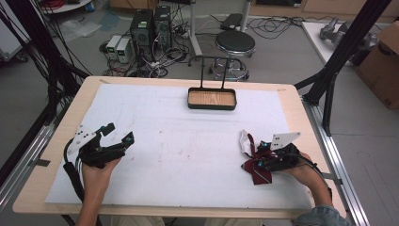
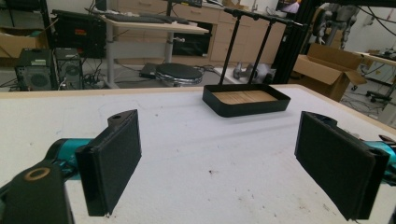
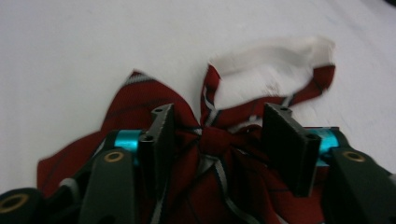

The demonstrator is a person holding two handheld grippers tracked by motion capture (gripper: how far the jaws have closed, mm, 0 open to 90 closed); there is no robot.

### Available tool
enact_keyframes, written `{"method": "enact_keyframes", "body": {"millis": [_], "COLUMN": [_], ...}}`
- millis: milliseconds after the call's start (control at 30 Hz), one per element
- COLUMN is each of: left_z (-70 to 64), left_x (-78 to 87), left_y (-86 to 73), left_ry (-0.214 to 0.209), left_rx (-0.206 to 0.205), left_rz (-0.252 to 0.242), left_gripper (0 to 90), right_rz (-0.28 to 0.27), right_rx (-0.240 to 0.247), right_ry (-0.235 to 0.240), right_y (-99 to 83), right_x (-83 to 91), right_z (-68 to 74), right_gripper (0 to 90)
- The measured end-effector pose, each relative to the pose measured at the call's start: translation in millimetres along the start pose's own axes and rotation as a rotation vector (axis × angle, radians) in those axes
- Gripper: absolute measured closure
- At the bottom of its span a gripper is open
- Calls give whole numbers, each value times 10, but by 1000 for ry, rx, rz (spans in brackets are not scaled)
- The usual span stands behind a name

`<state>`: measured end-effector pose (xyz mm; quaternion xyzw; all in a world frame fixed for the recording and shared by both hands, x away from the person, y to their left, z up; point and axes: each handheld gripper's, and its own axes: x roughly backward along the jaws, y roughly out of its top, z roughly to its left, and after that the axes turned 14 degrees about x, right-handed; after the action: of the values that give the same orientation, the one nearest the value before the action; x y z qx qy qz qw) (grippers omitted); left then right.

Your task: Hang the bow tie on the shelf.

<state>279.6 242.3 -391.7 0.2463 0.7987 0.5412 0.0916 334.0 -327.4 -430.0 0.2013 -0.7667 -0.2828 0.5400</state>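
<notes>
the red bow tie (image 1: 254, 165) lies near the right edge of the table (image 1: 291, 106), on the white mat. the right gripper (image 3: 218, 135) straddles its centre knot, jaws partly apart, not yet clamped. step in hand, as judged: the grasp. next move calls for closing squarely on the knot before lifting. the left gripper (image 1: 117, 133) hovers wide and empty near the left edge. the black tray (image 1: 211, 99) stands at the far edge.
</notes>
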Motion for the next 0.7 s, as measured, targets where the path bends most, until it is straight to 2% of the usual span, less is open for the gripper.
{"method": "enact_keyframes", "body": {"millis": [67,133,200,333,400,467,500,533,700], "left_z": [8,6,-4,-22,-19,-14,-14,-9,-12], "left_x": [4,2,-8,-15,-7,-7,-7,-12,-15], "left_y": [3,2,-4,-2,4,4,4,3,9], "left_ry": [-1,-2,-4,-9,-9,-10,-10,-14,-16], "left_rx": [4,8,10,9,7,15,15,20,23], "left_rz": [-3,-3,-1,-2,-4,-8,-8,-9,-10], "left_gripper": [149,149,149,149,149,149,149,149,149], "right_rz": [36,45,57,80,83,32,32,-32,-120], "right_rx": [-14,-12,-21,-24,-41,-68,-68,-100,-150], "right_ry": [9,17,17,-13,-54,-100,-100,-148,-258], "right_y": [-38,-48,-20,18,33,50,50,74,245], "right_x": [-12,-29,-41,-37,-21,27,27,95,208], "right_z": [-13,-13,0,21,15,-22,-22,-98,-319], "right_gripper": [507,522,610,666,673,674,674,674,674]}}
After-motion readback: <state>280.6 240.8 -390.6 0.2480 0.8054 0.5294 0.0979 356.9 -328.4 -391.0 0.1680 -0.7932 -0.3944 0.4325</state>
